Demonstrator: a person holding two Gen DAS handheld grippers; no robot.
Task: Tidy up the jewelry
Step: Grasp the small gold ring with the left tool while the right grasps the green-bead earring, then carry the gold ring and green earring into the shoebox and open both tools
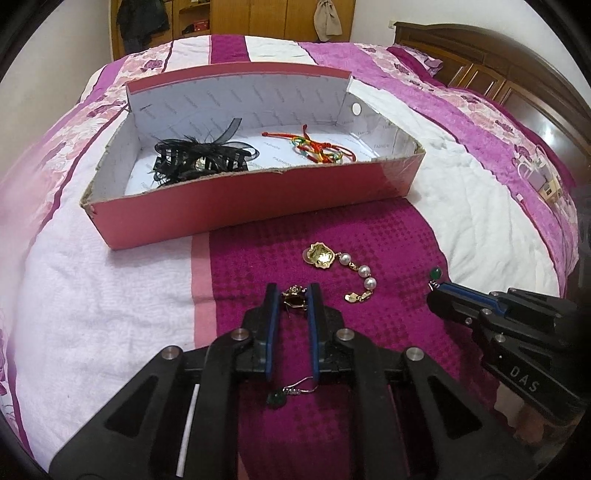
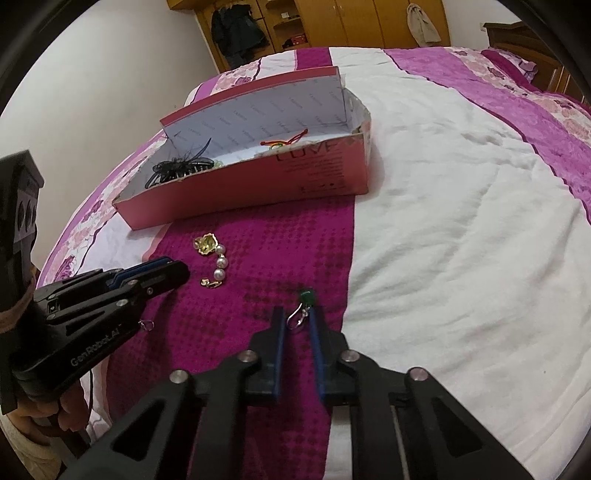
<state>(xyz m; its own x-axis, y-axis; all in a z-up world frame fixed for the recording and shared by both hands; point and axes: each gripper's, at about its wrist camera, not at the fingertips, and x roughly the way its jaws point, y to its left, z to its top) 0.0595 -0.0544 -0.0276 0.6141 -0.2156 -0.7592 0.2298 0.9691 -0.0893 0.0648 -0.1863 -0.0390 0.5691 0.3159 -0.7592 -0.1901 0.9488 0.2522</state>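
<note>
My left gripper [image 1: 294, 293] is shut on a small gold brooch [image 1: 294, 295], low over the magenta bedspread. My right gripper [image 2: 297, 314] is shut on a green-stone earring [image 2: 306, 296] by its silver hook; it also shows in the left wrist view [image 1: 435, 274]. A second green earring [image 1: 277, 399] lies on the spread under my left gripper. A gold-and-pearl bracelet [image 1: 341, 267] lies between the grippers, also in the right wrist view [image 2: 214, 258]. The red shoebox [image 1: 258, 206] behind holds a black hair clip [image 1: 199, 157] and a red-orange cord bracelet [image 1: 314, 146].
The bed carries a pink, white and magenta quilt [image 2: 461, 221]. A small bag with items [image 1: 537, 173] lies at the right side of the bed. A wooden headboard [image 1: 498, 74] and a wardrobe [image 2: 332, 22] stand behind.
</note>
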